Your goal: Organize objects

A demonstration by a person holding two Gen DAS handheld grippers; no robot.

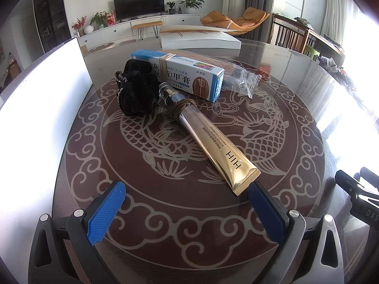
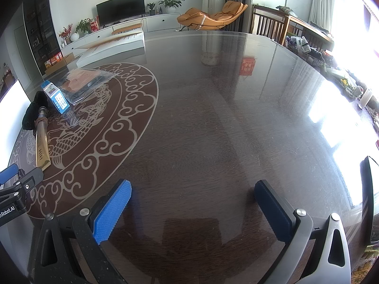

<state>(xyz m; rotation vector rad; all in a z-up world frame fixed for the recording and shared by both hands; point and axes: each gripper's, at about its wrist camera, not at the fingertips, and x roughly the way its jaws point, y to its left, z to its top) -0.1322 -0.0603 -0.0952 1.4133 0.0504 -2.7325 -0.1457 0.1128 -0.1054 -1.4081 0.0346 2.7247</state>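
Observation:
A gold cream tube [image 1: 208,139] with brown cord wound near its cap lies diagonally on the patterned table; its crimped end rests just ahead of my left gripper's right fingertip. Behind it sit a black scrunchie [image 1: 137,92], a blue-and-white ointment box [image 1: 187,73] with a rubber band around it, and a clear plastic packet [image 1: 239,75]. My left gripper [image 1: 187,189] is open, nothing between its fingers. My right gripper [image 2: 193,189] is open over bare table, far right of the tube [image 2: 41,144], box [image 2: 55,98] and packet [image 2: 87,80].
A white stack of paper [image 1: 199,37] lies at the table's far side. A bright white screen [image 1: 40,123] stands at the left edge. Wooden chairs [image 2: 270,28] and a cluttered sideboard stand right. The dark glossy table [image 2: 225,123] spreads wide under the right gripper.

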